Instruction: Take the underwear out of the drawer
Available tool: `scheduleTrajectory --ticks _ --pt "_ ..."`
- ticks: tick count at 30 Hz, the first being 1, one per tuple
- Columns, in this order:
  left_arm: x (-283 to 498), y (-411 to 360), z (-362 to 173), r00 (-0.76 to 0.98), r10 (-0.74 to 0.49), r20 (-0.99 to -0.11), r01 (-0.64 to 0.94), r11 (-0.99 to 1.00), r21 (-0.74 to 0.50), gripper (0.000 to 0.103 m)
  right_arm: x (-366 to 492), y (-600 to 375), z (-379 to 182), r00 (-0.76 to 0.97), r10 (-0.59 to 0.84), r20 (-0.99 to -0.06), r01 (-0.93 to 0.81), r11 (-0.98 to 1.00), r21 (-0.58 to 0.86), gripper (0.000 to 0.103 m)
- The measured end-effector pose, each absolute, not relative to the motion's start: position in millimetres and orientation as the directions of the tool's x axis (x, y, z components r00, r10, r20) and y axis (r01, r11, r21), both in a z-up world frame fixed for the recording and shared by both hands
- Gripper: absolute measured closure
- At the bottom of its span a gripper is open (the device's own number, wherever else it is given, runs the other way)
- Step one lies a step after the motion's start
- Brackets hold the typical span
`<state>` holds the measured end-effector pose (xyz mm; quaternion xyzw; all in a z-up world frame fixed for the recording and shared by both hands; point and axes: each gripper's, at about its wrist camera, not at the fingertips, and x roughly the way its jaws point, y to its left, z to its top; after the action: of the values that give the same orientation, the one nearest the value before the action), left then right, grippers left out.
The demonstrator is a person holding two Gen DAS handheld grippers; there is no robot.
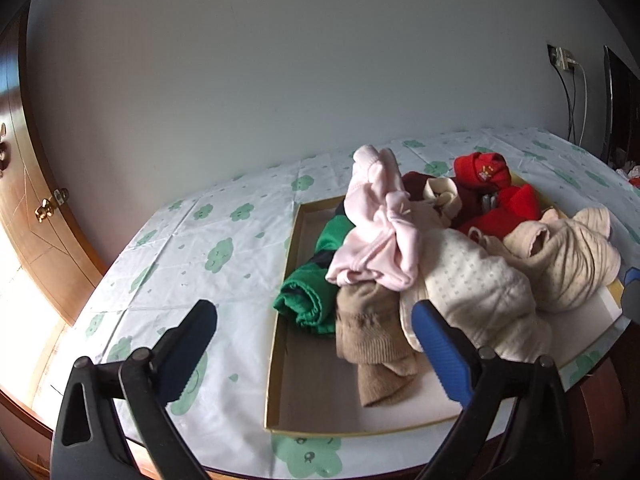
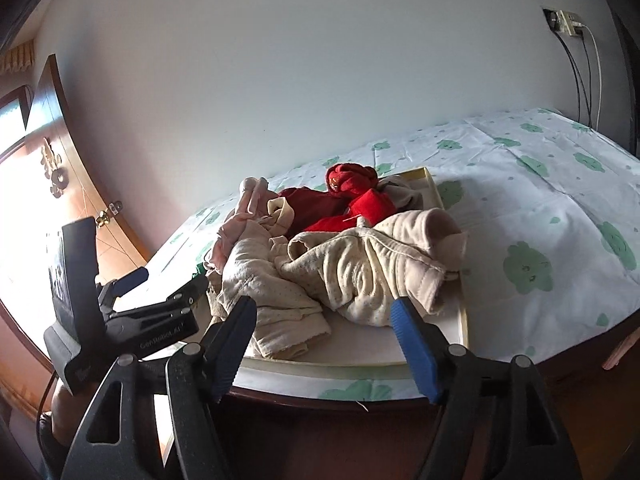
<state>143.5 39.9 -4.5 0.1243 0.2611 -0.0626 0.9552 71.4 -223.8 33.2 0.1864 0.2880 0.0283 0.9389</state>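
A shallow cardboard drawer [image 1: 320, 400] with a gold rim [image 2: 464, 316] lies on the table, heaped with underwear. In the heap are a pink piece [image 1: 376, 240], a green one [image 1: 308, 292], a tan knit one [image 1: 372, 340], a cream dotted one [image 1: 468, 292] [image 2: 360, 276], a beige ribbed one [image 1: 568, 256] and red ones [image 1: 482, 172] [image 2: 352, 180]. My left gripper [image 1: 313, 308] is open over the drawer's near left part, its pads touching no cloth. It also shows in the right wrist view as the left gripper [image 2: 164, 284]. My right gripper [image 2: 323, 304] is open in front of the cream pieces, holding nothing.
The table wears a white cloth with green cloud prints [image 1: 180, 248] [image 2: 540, 208] and backs onto a plain wall. A wooden door [image 1: 36, 200] stands at the left. A wall socket with hanging cables [image 2: 568, 24] is at the upper right. The table's front edge is just below the grippers.
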Motion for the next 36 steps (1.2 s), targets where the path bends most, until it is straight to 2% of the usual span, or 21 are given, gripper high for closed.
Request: scheduleTrajectory --ticks 7,13,19,25,36 --pt "132 41 -4 0.862 -0.076 -0.501 0.172 0.974 0.149 0.003 63 -224 38 0.846 0.139 -0.515 0.064 0.932 0.356 0.031" --pt "116 44 -5 0.866 -0.103 -0.489 0.166 0.982 0.087 0.001 54 -215 47 0.868 0.077 -0.491 0.071 0.959 0.274 0.03" --pt "94 44 -5 0.877 -0.11 -0.467 0.158 0.985 0.065 0.001 43 -218 50 0.883 0.094 -0.46 0.064 0.947 0.315 0.03" --pt "70 51 2 0.886 -0.123 -0.446 0.158 0.987 0.04 0.001 28 -213 56 0.896 0.078 -0.437 0.061 0.953 0.295 0.03" --pt "29 65 15 0.92 -0.098 -0.38 0.121 0.992 0.037 0.001 -14 -193 83 0.95 -0.01 -0.312 0.076 0.976 0.202 0.028"
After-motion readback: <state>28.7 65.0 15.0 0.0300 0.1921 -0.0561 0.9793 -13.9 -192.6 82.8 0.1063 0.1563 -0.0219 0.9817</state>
